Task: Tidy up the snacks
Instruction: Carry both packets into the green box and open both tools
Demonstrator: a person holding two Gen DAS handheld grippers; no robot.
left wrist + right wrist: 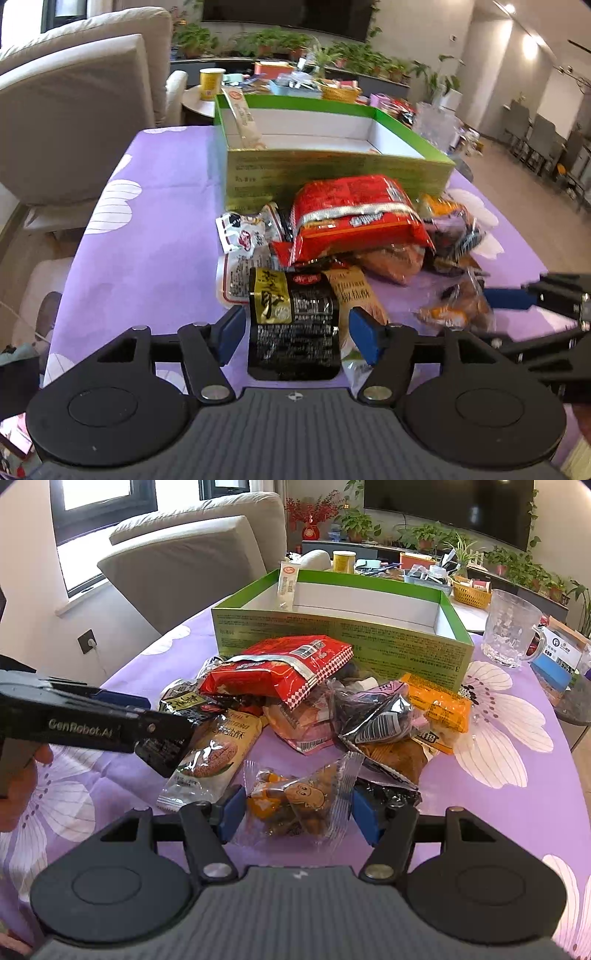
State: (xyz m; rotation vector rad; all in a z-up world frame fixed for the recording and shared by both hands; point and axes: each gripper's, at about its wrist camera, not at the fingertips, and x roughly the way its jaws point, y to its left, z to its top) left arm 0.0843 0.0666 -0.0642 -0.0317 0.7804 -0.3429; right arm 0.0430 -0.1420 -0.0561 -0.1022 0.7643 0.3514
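The snacks lie heaped on the bench (155,229) in front of the green box (332,173), which is nearly empty. The left gripper (295,328) stands wide around the black packet (293,325), fingers (364,338) beside its two long edges, not pressing. The right gripper (295,812) is also wide, straddling the clear biscuit packet (303,797), which rests untouched at the near edge.

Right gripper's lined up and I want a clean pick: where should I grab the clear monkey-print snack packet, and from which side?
Grip the clear monkey-print packet across its puffed middle, coming down from the near side. It lies flat, apart from the pile, already between the open right gripper pads; the crimped ends look flimsy and may slip.
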